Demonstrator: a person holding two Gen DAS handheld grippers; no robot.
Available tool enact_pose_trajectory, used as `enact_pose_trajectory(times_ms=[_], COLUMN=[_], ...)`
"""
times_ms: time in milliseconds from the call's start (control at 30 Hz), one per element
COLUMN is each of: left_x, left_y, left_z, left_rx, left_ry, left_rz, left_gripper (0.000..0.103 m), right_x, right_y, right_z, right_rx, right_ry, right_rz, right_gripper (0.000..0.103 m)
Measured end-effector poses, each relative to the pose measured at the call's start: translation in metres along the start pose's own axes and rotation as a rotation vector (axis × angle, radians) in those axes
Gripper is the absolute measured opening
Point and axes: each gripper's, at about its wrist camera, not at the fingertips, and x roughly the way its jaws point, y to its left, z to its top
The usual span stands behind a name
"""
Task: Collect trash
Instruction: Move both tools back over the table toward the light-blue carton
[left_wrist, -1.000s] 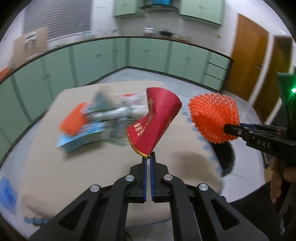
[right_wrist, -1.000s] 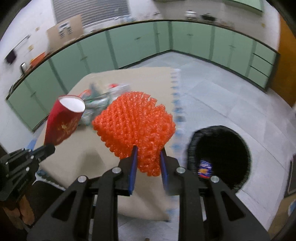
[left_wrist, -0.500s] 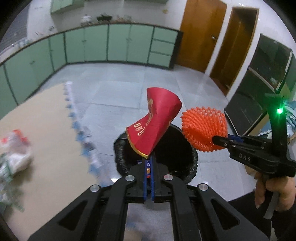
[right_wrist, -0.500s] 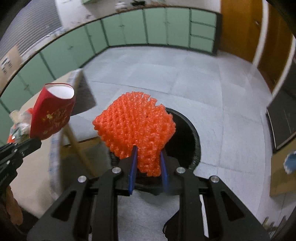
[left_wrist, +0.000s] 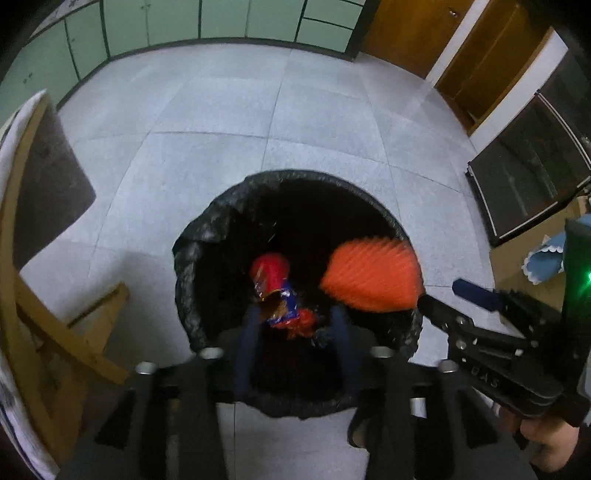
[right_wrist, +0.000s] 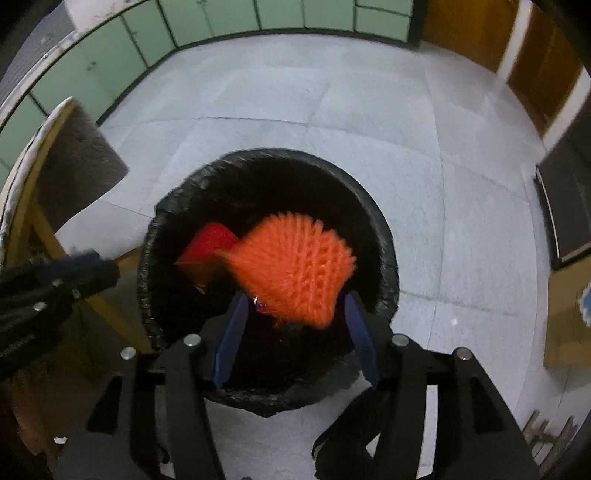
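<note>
A black-lined trash bin (left_wrist: 207, 229) stands on the floor right below both grippers. My left gripper (left_wrist: 295, 336) hangs over its mouth with jaws opening and nothing between them. The red paper cup (left_wrist: 269, 273) is loose and dropping inside the bin. My right gripper (right_wrist: 295, 332) is also opening; the orange foam net (right_wrist: 295, 273) is blurred just beyond its fingers, free of the pads, over the bin (right_wrist: 384, 240). The left view shows the net (left_wrist: 369, 277) ahead of the right gripper (left_wrist: 439, 306). The red cup (right_wrist: 208, 245) lies left of the net.
A blue and red snack wrapper (left_wrist: 286, 306) lies in the bin. A wooden table frame (left_wrist: 66, 332) stands close on the left. Grey tiled floor (left_wrist: 258, 110) surrounds the bin. Dark glass cabinet (left_wrist: 528, 177) and a cardboard box (right_wrist: 565, 317) are at the right.
Both grippers swung from the table to above the bin and tilted downward. Both jaws opened, and the red cup and orange net left the fingers and fall into the bin.
</note>
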Motion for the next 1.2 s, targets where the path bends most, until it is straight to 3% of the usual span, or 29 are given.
enact_pose_trajectory(times_ms=[100,200,267,367,433,533,700,833,1000,1200], left_x=[-0.007,-0.039,-0.079,-0.141,-0.179,-0.225,-0.295,-0.337,-0.337,-0.321], left_y=[0.002,0.014,0.024,0.042,0.060,0.091,0.152,0.203,0.253,0.287], left_z=[0.001,-0.013,-0.030,-0.065,-0.095,-0.147,-0.247,-0.307,-0.329,-0.327], left_rx=[-0.013,-0.041,-0.047,-0.084,-0.132,-0.204,-0.324,-0.454,-0.498,-0.440], left_ry=[-0.013,-0.061,-0.127,-0.234,-0.280,-0.322,-0.387,-0.444,-0.444,-0.447], left_rz=[0.007,0.024,0.096,0.208,0.247,0.325,0.522,0.581,0.572,0.544], left_gripper=[0.044,0.048,0.063,0.085,0.091,0.092,0.093,0.093,0.092,0.089], right_x=[-0.018,-0.040,-0.063,-0.111,-0.134,-0.170,-0.207,-0.221,-0.218,-0.213], right_y=[-0.004,0.000,0.016,0.058,0.087,0.140,0.233,0.292,0.341,0.371], right_z=[-0.006,-0.013,-0.016,-0.035,-0.045,-0.067,-0.103,-0.115,-0.115,-0.117], right_rx=[0.008,-0.002,-0.024,-0.095,-0.138,-0.227,-0.402,-0.487,-0.521,-0.568], right_ry=[-0.034,-0.044,-0.061,-0.123,-0.152,-0.199,-0.247,-0.275,-0.244,-0.235], right_rz=[-0.024,-0.029,-0.004,0.054,0.096,0.166,0.257,0.311,0.339,0.330], right_gripper=[0.056,0.056,0.060,0.079,0.085,0.086,0.086,0.086,0.086,0.086])
